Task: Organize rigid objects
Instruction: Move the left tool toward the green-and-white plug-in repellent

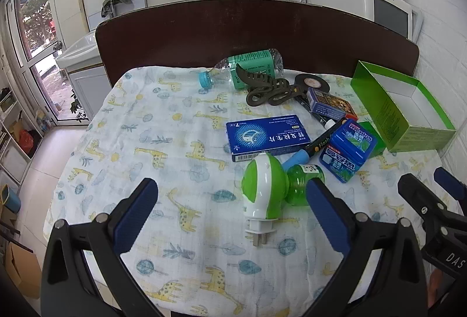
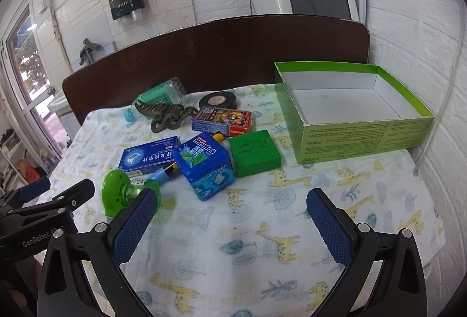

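Right now both tools hang above the giraffe-print cloth (image 2: 233, 229), the left gripper (image 1: 230, 217) and right gripper (image 2: 230, 223) spread wide, grasping nothing. Nearest, a green-and-white plug-in vaporizer (image 1: 265, 188) lies on its side just ahead of the left tool. Beyond it, a blue medicine box (image 1: 265, 137), a blue Mentos tin (image 2: 204, 164) and a small green box (image 2: 254, 152) cluster together. Far right sits the empty open green carton (image 2: 356, 113); far left, a hair claw (image 1: 268, 89) rests against a fallen bottle (image 1: 248, 67).

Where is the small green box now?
In the right wrist view, the small green box lies mid-table on the cloth, between the Mentos tin and the open green carton.
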`<control>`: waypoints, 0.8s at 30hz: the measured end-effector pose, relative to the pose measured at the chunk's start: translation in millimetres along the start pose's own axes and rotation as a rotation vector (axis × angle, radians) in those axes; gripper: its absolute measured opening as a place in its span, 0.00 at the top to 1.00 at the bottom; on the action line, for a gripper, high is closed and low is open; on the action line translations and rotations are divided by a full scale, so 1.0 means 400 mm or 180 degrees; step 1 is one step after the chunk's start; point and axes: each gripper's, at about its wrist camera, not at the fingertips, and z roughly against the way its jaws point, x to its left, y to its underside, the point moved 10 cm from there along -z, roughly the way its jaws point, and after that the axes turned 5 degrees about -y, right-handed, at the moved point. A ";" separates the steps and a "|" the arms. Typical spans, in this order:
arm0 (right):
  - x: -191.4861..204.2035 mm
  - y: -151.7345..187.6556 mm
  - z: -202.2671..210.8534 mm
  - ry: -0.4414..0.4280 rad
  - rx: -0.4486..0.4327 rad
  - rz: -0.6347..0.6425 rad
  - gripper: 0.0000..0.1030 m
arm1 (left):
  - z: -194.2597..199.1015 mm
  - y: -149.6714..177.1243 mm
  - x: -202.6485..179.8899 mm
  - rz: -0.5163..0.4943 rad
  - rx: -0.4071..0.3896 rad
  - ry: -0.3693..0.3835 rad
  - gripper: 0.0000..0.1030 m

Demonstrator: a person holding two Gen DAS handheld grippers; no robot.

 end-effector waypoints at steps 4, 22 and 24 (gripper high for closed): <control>0.036 0.004 -0.007 -0.0179 0.0015 0.0074 0.18 | -0.013 0.016 0.003 -0.0076 0.0149 0.0008 0.04; 0.136 0.055 -0.091 -0.0652 0.0476 0.0045 0.51 | -0.084 0.072 -0.019 -0.0065 0.0400 0.0370 0.29; 0.142 0.059 -0.101 -0.0683 0.0508 0.0033 0.51 | -0.089 0.073 -0.023 -0.0075 0.0407 0.0403 0.29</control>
